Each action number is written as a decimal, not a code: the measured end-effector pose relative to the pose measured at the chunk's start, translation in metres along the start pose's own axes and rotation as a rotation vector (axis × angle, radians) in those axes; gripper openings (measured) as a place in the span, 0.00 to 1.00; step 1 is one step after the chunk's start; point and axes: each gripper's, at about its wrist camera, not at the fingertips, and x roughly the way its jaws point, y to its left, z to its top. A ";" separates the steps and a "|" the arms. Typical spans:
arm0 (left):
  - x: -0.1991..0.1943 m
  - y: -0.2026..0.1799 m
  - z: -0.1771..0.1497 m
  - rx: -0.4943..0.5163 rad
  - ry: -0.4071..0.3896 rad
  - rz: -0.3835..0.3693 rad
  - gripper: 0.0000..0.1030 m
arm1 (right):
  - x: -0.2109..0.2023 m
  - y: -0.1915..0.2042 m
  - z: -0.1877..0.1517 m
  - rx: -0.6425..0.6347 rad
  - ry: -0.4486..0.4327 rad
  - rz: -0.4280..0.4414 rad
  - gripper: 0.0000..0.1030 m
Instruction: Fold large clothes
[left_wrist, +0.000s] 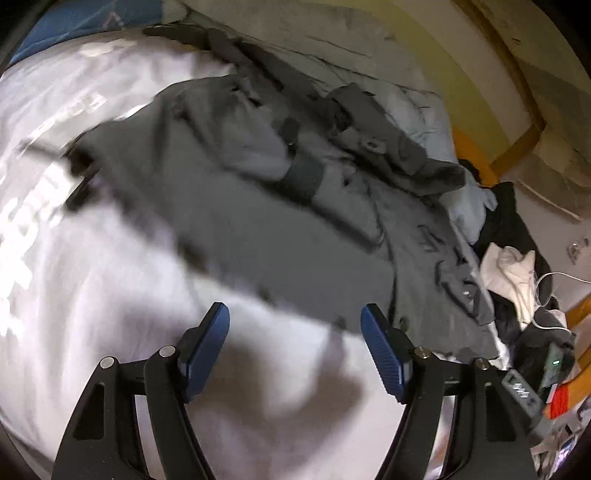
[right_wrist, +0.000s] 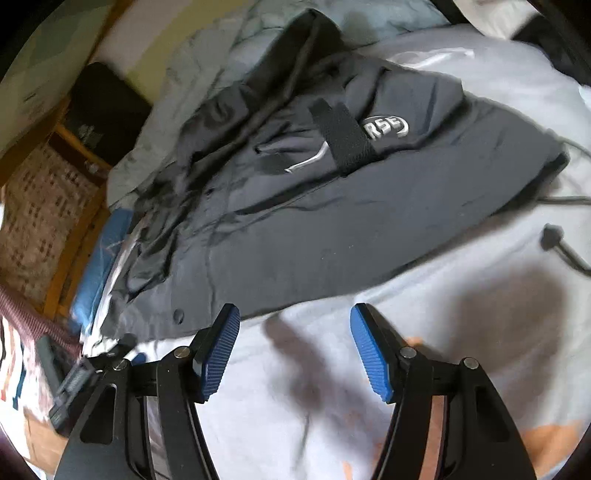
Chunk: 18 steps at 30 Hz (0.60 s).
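Left wrist view
- Left gripper (left_wrist: 295, 332): bottom centre of the frame; blue ribbed pads spread wide, nothing between them, only pale sheet beneath.
- Grey jacket (left_wrist: 229, 206): across the middle of the frame from mid-left to lower right, spread flat on the white sheet (left_wrist: 92, 295), blurred at its near edge; a dark cuff band (left_wrist: 303, 173) lies on it near the centre.
- Light grey bedding (left_wrist: 332, 48): rumpled along the upper edge behind the jacket.
- Clothes pile (left_wrist: 513, 266): right edge, dark and white items heaped beside the bed.

Right wrist view
- Right gripper (right_wrist: 295, 334): bottom centre; jaws well apart and holding nothing, tips just short of the jacket's near hem.
- Grey jacket (right_wrist: 332, 229): fills the centre, lying on the white sheet (right_wrist: 461, 295); a black strap (right_wrist: 343, 136) crosses it in the upper middle, beside a white oval logo (right_wrist: 386, 127).
- Drawcord toggle (right_wrist: 552, 234): right edge, lying on the sheet apart from the hem.
- Blue fabric (right_wrist: 107, 251): left of the jacket, at the bed's edge.
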 end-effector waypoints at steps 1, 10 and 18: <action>0.005 0.004 0.006 -0.026 0.002 -0.031 0.75 | 0.002 0.003 0.002 -0.005 -0.026 -0.010 0.63; 0.056 -0.015 0.041 0.056 -0.154 0.150 0.60 | 0.049 0.007 0.057 0.048 -0.102 -0.052 0.39; 0.035 -0.053 0.034 0.286 -0.296 0.272 0.08 | 0.045 0.018 0.062 -0.093 -0.226 -0.170 0.05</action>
